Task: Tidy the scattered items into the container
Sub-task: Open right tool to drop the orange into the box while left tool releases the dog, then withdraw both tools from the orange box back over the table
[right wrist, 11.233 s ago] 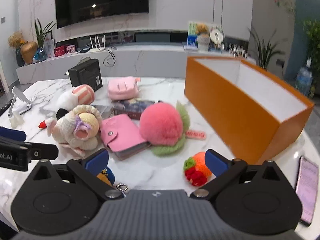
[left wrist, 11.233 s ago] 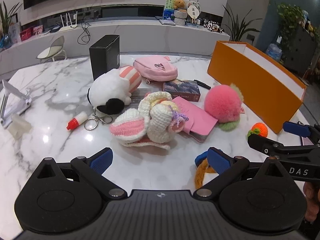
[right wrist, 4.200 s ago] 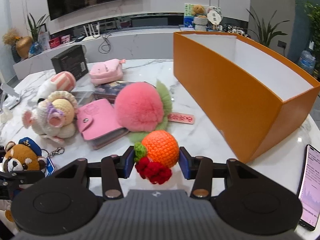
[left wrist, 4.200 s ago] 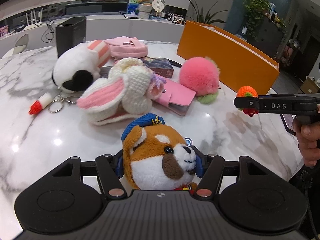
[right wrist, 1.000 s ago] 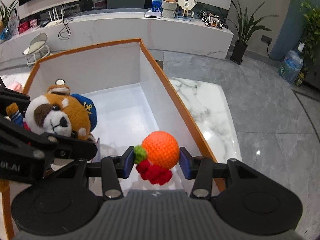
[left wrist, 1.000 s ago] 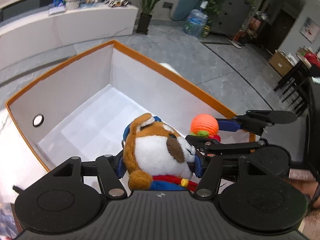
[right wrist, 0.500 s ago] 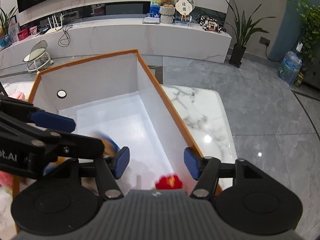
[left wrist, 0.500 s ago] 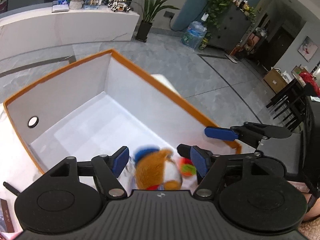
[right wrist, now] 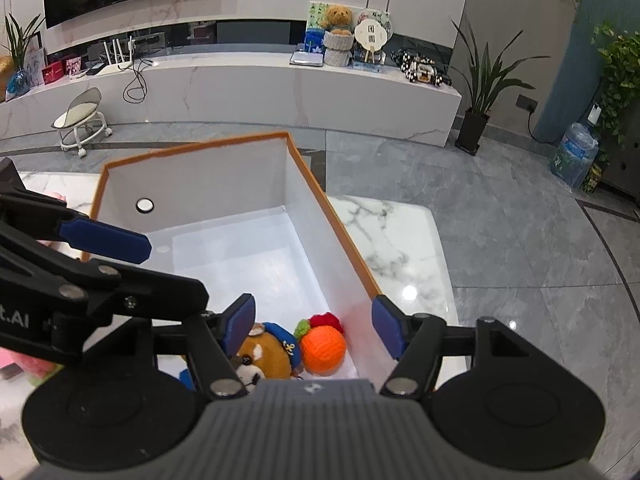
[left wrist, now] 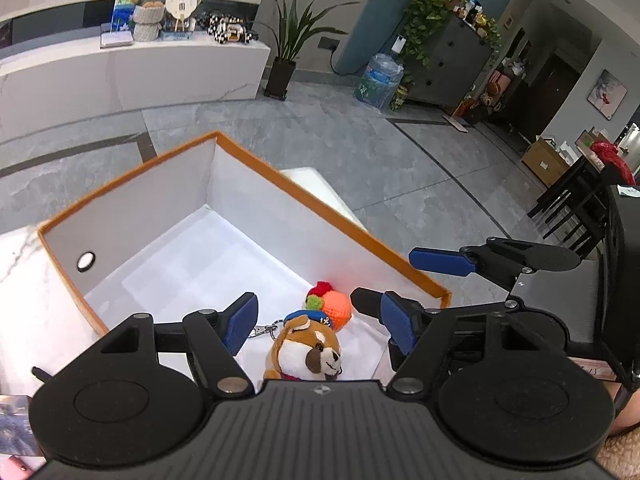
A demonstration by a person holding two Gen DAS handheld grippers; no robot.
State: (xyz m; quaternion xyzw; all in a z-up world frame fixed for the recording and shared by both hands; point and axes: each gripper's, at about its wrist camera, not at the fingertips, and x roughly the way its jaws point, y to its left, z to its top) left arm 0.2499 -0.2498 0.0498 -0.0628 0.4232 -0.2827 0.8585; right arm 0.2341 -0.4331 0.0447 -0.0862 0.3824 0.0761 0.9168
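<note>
Two toys, the bear [left wrist: 306,346] and the ball [left wrist: 334,306], lie low centre in the box [left wrist: 132,184], both tongs [left wrist: 320,322] [right wrist: 310,326] gaping empty, right one just widened; pink things at the left edge probably remain.

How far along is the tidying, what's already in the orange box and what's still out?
Done: the plush dog and the knitted orange lie side by side in the near end of the orange box. In hand: nothing; the left gripper and right gripper are open above them, the right's jaws having just been opening. Left: pink items at the frame's edge.
</note>
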